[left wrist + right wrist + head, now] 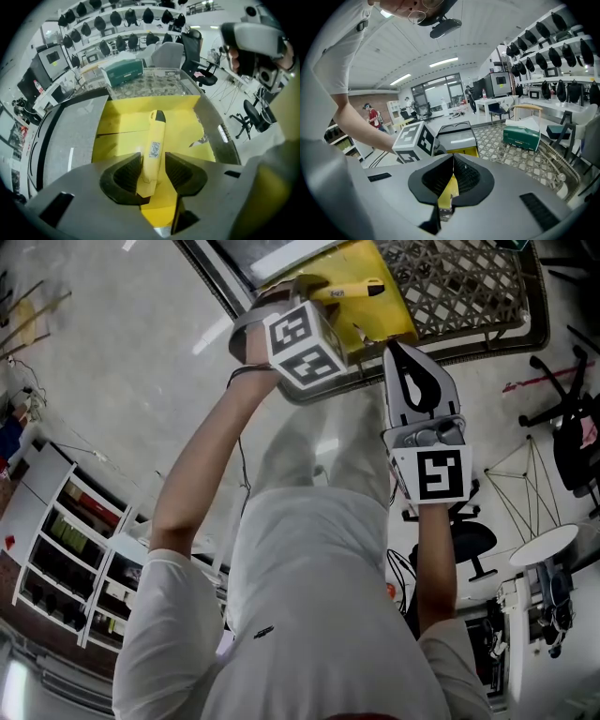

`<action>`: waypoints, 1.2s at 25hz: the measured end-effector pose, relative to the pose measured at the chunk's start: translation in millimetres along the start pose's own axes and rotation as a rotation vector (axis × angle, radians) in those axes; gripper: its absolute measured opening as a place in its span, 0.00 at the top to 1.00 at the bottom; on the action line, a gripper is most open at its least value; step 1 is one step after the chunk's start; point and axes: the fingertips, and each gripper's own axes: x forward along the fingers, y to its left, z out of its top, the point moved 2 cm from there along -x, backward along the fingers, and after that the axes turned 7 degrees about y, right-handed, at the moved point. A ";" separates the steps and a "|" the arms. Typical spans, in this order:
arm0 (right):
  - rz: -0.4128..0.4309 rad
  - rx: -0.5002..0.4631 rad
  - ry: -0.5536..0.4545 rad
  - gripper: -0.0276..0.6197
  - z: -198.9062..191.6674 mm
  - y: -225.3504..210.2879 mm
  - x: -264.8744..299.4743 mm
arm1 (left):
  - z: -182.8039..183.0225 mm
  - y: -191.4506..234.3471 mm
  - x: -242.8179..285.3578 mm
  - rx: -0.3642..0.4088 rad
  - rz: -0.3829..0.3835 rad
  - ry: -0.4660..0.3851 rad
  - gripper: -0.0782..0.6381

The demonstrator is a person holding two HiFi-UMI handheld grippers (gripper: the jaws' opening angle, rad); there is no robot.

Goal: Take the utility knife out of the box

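A yellow utility knife (154, 136) lies flat inside an open yellow cardboard box (117, 131), its black tip pointing away. The left gripper (153, 158) straddles the knife's near end, with its ribbed black pads apart on either side and no squeeze visible. The right gripper (453, 161), jaws closed, pinches the box's yellow edge. Grey flaps (70, 136) hem the box in on the left and right, and the space above the knife is open. The box sits on a metal mesh tabletop (506, 157), with a green carton (521, 135) well beyond it.
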 end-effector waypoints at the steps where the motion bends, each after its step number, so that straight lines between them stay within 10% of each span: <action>1: -0.001 0.000 -0.004 0.96 -0.1 -0.2 -0.7 | -0.4 0.4 1.1 0.003 0.005 0.013 0.67; 19: -0.023 -0.008 -0.024 0.96 -1.7 4.1 -20.1 | -3.7 -3.2 -15.8 -0.027 0.007 -0.004 0.74; 30: -0.039 -0.039 -0.081 0.96 18.6 34.8 -49.0 | 8.4 -8.4 -85.2 -0.213 0.004 -0.227 0.74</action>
